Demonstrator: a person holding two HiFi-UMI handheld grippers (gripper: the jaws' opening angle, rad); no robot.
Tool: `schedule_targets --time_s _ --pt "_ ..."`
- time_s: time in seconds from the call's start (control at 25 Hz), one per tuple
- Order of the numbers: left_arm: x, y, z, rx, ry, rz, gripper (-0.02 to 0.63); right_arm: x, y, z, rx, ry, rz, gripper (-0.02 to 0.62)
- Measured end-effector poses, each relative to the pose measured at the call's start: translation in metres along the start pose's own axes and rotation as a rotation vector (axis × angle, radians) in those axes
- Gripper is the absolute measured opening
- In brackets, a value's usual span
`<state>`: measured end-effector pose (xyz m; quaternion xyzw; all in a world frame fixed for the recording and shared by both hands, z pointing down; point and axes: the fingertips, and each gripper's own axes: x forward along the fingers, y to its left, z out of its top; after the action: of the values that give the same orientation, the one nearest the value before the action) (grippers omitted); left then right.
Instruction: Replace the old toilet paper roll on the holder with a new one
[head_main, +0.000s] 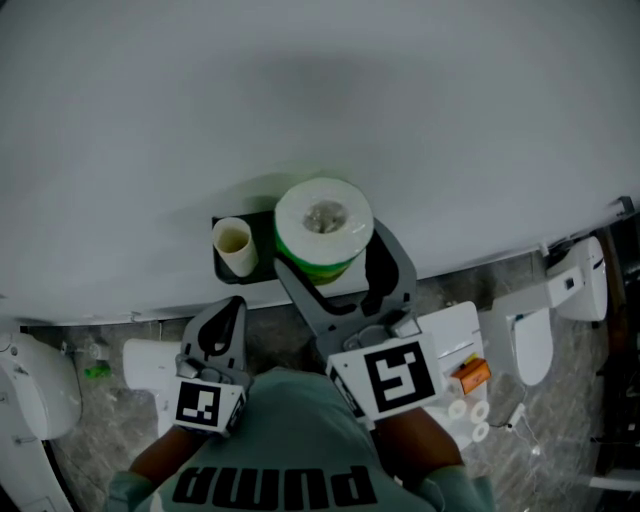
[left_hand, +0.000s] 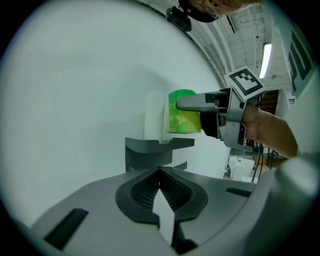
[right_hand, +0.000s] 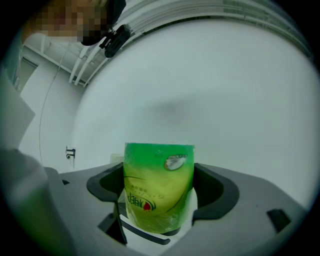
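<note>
Left tongs (head_main: 232, 305) low, jaws together; right tongs (head_main: 340, 262) reach forward, clamped round the roll (head_main: 322, 225).

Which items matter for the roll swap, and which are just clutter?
Job: green-wrapped new roll, clamped in right gripper; old cardboard core; wall holder; left gripper, shut, empty.
Clutter: orange object, small white rolls, green item on floor.

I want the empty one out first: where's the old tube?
In the head view, the old tube stands at the left end of the wall holder, beside the green-wrapped new roll in the right gripper.
</note>
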<state>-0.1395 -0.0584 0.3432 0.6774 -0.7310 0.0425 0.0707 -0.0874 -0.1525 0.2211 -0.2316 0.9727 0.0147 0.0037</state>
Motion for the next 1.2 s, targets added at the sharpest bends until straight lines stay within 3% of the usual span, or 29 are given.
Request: schedule_targets --time_s 0.52,1.2 --pt "0.021 -0.037 -0.002 0.008 0.006 -0.143 0.003 -0.047 -0.035 -0.006 0.048 -0.005 -0.153 0.411" --pt "0.047 -0.057 -0.013 0.046 0.032 -0.190 0.003 -0.077 -0.074 -0.042 0.157 0.001 -0.267 0.411"
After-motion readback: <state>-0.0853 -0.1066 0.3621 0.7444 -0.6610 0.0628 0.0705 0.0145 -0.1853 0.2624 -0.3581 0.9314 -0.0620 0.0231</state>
